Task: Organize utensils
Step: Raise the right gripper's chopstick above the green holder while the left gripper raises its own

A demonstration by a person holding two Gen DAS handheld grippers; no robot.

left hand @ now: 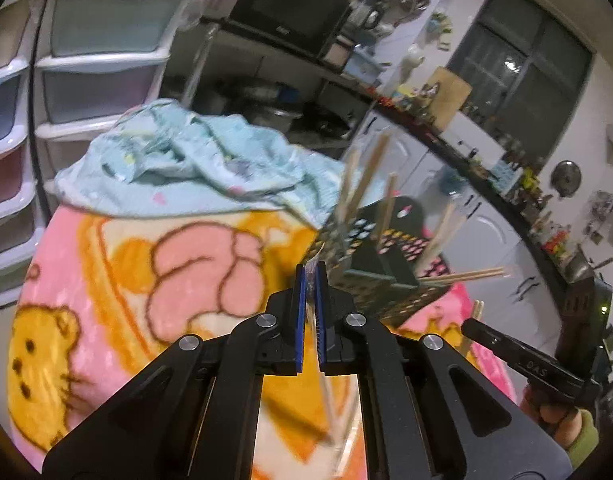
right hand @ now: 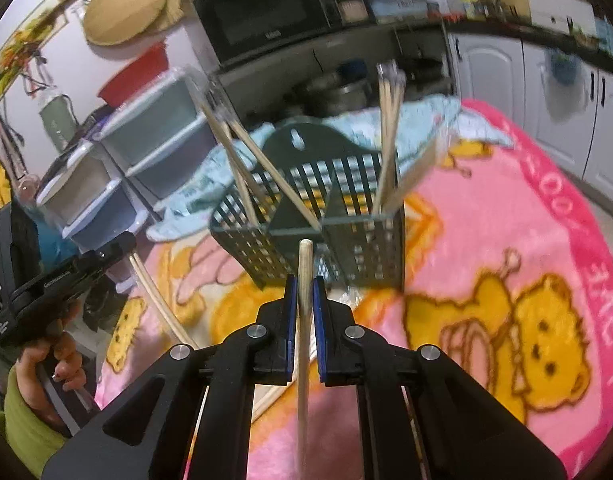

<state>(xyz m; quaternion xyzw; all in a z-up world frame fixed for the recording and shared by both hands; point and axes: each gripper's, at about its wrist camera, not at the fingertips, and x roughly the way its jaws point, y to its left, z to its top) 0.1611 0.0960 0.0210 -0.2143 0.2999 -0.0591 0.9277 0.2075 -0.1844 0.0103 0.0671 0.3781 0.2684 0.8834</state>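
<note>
Left wrist view first: the left hand-held gripper (left hand: 311, 280) was pinched nearly closed on a thin wrapped chopstick (left hand: 321, 364), long axis running along the fingers, front tip poking just past the pads toward the dark slotted utensil basket (left hand: 390, 268). The basket sat just ahead on the pink bear blanket (left hand: 126, 264), with several chopsticks (left hand: 362, 184) already leaning out of it at different angles. A crumpled blue cloth (left hand: 194, 160) lay behind it.

Right wrist view: the right hand-held gripper (right hand: 305, 280) was clamped narrow on a bare wooden chopstick (right hand: 304, 320), long axis also in line with the fingers, blunt end aimed at the basket (right hand: 306, 216) just in front. Loose chopsticks (right hand: 154, 292) lay on the blanket (right hand: 506, 220) to the left.

My take on doing this well: tip the stick closer to upright before letting go, aim for a compartment opening instead of the divider, and steer clear of the sticks already leaning there.
</note>
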